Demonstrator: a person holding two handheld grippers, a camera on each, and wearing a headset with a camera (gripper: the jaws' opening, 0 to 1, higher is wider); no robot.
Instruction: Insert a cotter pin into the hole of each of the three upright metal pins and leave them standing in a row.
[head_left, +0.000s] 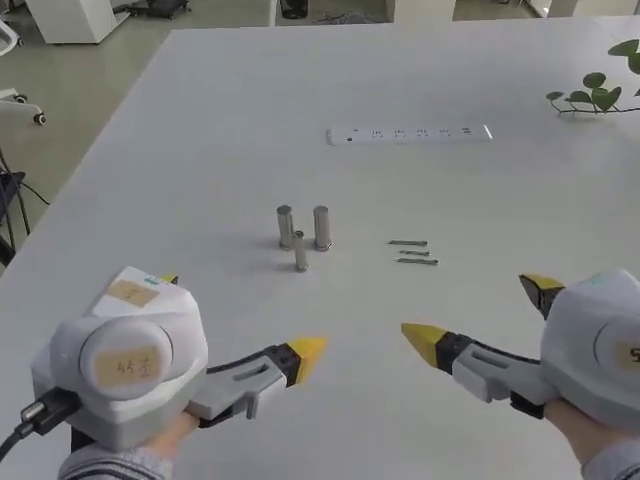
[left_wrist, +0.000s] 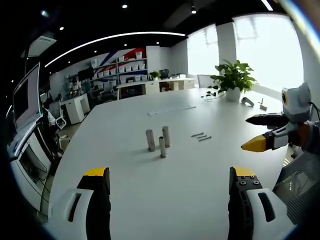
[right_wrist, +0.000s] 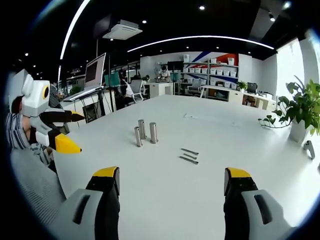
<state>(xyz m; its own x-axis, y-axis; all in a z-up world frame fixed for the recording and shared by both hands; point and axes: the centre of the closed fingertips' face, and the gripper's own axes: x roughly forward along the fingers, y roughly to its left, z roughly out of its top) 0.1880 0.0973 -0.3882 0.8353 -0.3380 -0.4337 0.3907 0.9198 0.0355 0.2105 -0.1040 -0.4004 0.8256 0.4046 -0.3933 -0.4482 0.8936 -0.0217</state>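
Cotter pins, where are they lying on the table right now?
In the head view the three cotter pins lie flat just right of the upright metal pins, nearer than the power strip.

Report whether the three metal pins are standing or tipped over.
Upright: all three metal pins stand on end on the table, clustered, not in a row; cotter pins lie apart.

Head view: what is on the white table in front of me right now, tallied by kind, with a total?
Upright grey metal cylinder pins: 3
Thin grey metal cotter pins, lying flat: 3
White power strip: 1
Green leafy plant, partly in frame: 1
Total: 8
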